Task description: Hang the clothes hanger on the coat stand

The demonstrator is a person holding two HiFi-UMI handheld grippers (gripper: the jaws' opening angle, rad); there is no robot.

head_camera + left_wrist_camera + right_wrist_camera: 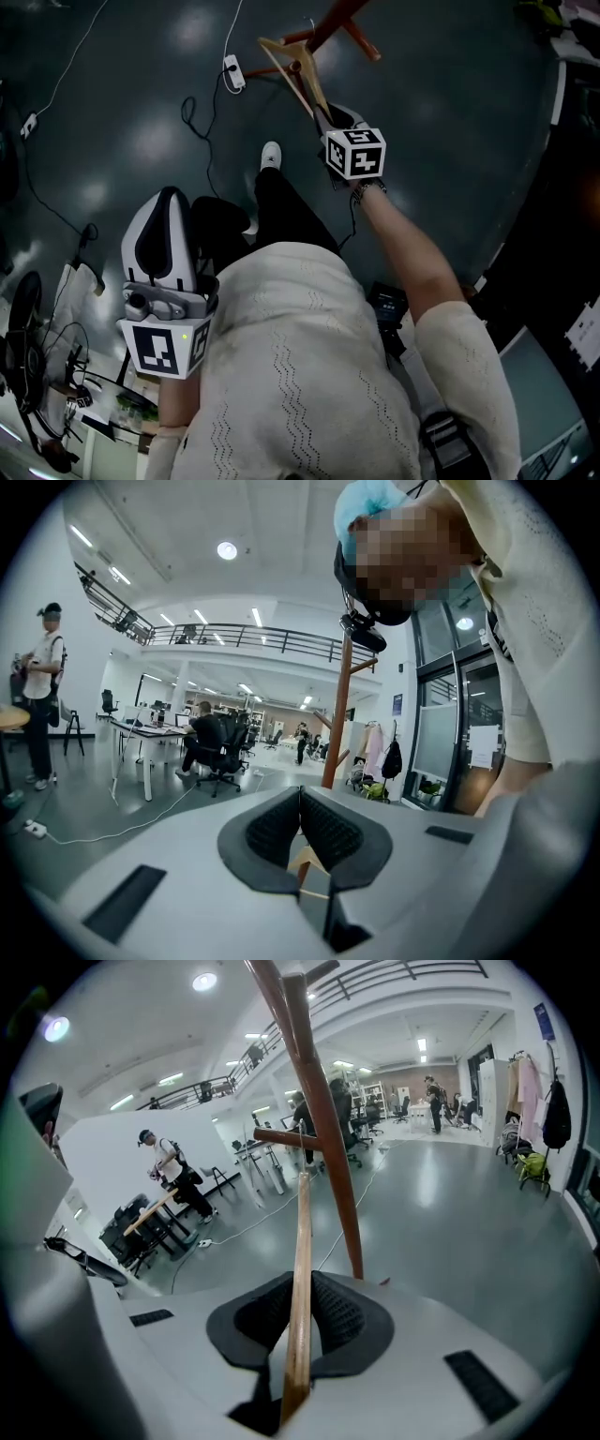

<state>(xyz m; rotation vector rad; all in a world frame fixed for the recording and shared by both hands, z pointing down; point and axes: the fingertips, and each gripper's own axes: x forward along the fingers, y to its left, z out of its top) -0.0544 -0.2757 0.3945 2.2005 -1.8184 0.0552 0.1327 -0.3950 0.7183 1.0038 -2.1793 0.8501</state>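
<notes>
Found clamped between the pads of the right gripper (300,1321): one arm of a wooden clothes hanger (301,1269), running forward and up out of the jaws. Just ahead of that gripper, rising past the hanger's far end (contact not confirmable): brown wooden coat stand (323,1119). Shut on nothing, pads together: left gripper (301,803), well apart from the hanger.

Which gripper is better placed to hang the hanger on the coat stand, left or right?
Right. The right gripper has its fingers closed on the clothes hanger, next to the coat stand. The left gripper is shut, empty and low beside the person's body.
</notes>
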